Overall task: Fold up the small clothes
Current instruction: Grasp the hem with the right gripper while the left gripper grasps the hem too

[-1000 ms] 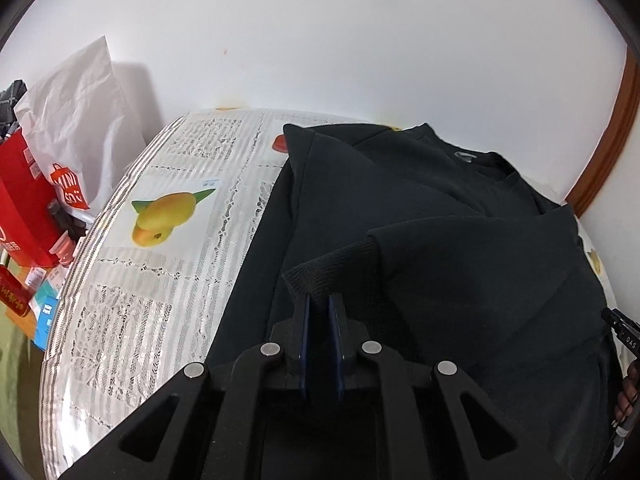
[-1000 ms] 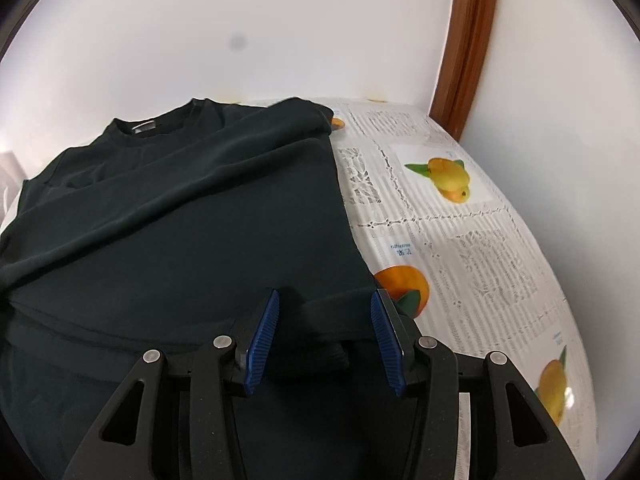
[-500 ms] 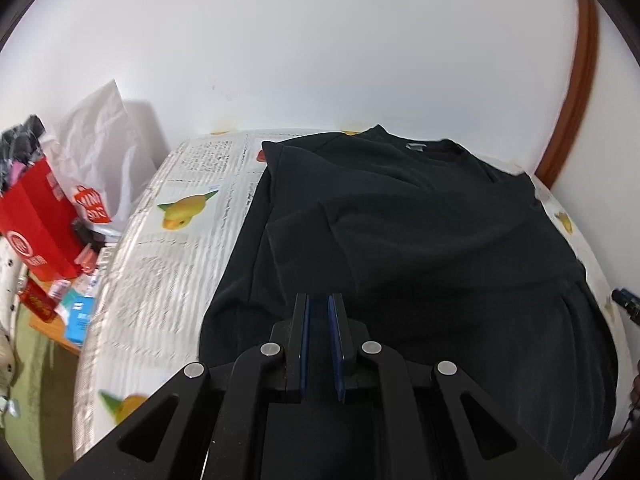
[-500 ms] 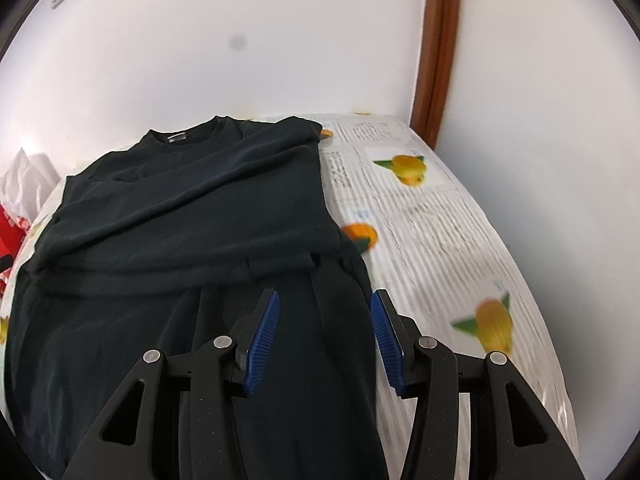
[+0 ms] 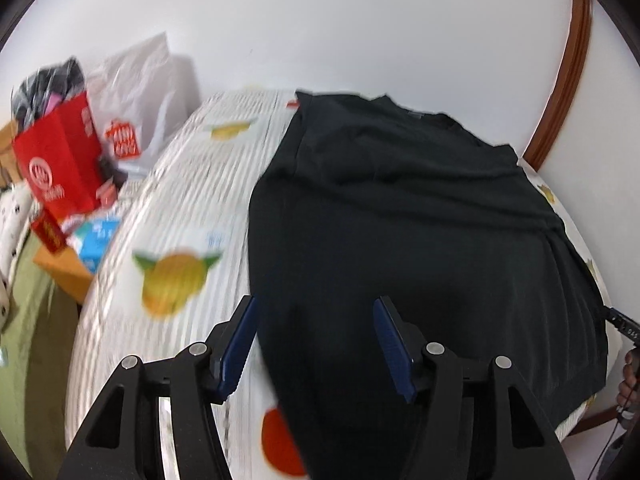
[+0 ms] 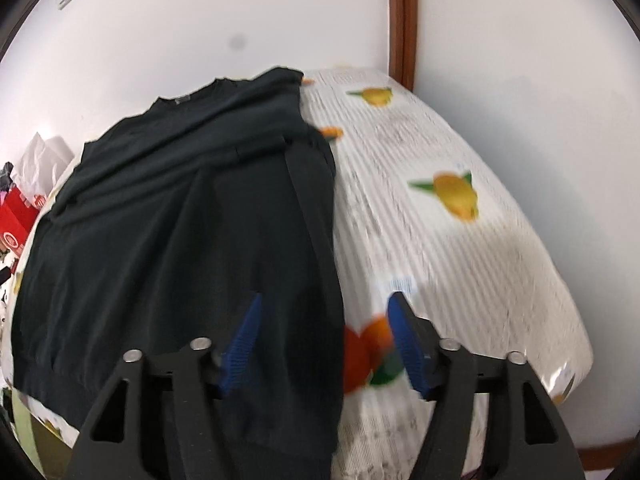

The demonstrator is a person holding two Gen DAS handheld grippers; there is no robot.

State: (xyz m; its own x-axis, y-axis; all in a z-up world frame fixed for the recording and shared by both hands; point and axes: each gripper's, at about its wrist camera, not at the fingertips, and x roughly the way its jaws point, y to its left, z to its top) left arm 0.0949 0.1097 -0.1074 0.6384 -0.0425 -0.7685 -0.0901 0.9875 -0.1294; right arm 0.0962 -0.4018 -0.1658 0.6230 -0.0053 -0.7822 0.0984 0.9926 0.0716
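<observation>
A fruit-print covered table (image 5: 176, 208) carries a dark sweater (image 5: 400, 220) lying flat.

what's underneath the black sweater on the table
The black knit sweater lies on a white fruit-print tablecloth, which shows on both sides. What the cloth looks like directly beneath the sweater is hidden.

I see a white tablecloth (image 5: 168, 208) w/ printed fruit: a blurred yellow one (image 5: 176, 280) near me, an orange one (image 6: 366, 350) on the opp. side. Off the table's left edge: red paper bag (image 5: 60, 164), white plastic bag (image 5: 140, 92) behind it, small blue-white box (image 5: 98, 236). White wall (image 6: 200, 20) at back, brown wood trim (image 6: 402, 20) in the corner.
</observation>
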